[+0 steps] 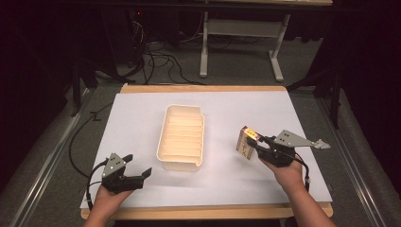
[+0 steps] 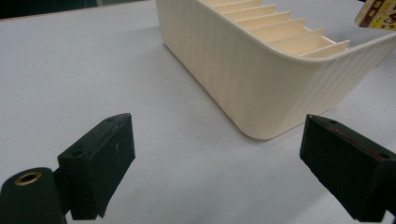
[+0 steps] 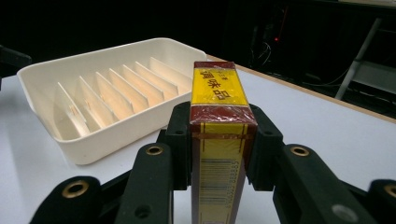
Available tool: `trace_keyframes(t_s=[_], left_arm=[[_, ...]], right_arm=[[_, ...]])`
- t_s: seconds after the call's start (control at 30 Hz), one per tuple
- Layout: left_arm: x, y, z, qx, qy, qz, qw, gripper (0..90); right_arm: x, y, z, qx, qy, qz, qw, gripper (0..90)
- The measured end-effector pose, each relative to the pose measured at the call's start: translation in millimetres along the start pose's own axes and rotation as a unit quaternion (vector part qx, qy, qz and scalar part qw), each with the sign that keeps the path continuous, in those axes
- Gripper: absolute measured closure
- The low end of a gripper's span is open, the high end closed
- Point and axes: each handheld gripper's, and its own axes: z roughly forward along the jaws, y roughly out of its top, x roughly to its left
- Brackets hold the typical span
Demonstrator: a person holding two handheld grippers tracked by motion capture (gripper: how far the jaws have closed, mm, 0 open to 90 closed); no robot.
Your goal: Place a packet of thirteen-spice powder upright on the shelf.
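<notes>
Cream ribbed tray [image 1: 181, 163], yellow-and-maroon box [image 3: 218, 126], seemingly pale lilac table [image 1: 142, 118]

yellow-and-maroon box [image 3: 218, 116] upright, clamped in the right tongs [image 3: 218, 140] beside the cream tray [image 3: 42, 88].

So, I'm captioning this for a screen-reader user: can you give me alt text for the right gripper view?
The right gripper has its two black jaws clamped on a yellow and dark red box with a barcode on its near face. Beyond it on the white table sits a cream tray divided by thin slats, its slots holding nothing.
</notes>
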Motion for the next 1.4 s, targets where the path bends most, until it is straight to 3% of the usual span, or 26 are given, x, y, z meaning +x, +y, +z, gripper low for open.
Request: trace_keyframes(t_s=[0.7,1.4], left_arm=[[-0.6,0.3,-1.5,0.001,-0.001,0.003,1.0000,11.0],[-0.9,1.4,-3.1,-0.003,-0.002,0.003,1.0000,10.9]], right_arm=[[13.0,22.7,37.9,-0.015,0.046,-0.010,0.9988,68.8],[31.6,39.6,59.3,-0.025,0.089,-0.015,0.9956,68.8]])
